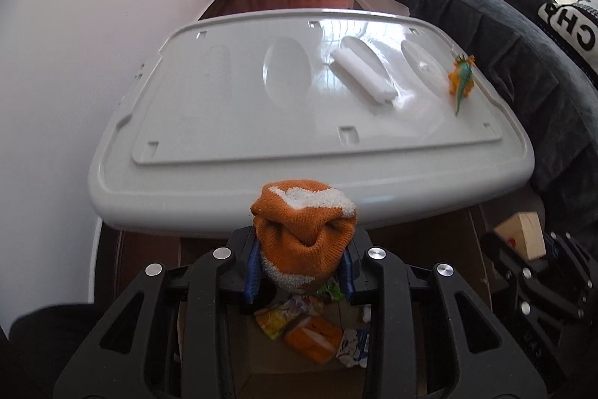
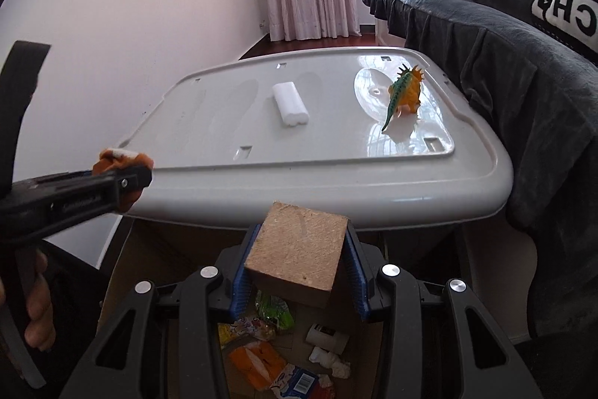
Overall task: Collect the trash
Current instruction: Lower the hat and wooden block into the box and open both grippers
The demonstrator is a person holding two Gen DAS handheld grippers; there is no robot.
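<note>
**A:** Which step are you on?

**B:** Carrying, I judge. My left gripper [image 1: 302, 262] pinches a bunched orange-and-white knit sock [image 1: 304, 230]; my right gripper [image 2: 297, 270] clamps a wooden block [image 2: 299, 249]. Both hang over the cardboard box [image 2: 149, 249] of wrappers, at six o'clock from the grey bin lid [image 1: 261, 122].

**A:** And next?

**B:** Spread both pairs of jaws so the items drop inside the box walls.

**A:** What's left up there?

**B:** A white foam piece [image 1: 361, 74], long axis running eleven to five in the left view, and a toy dinosaur [image 2: 405, 94] at three o'clock of it, tail pointing toward seven.
</note>
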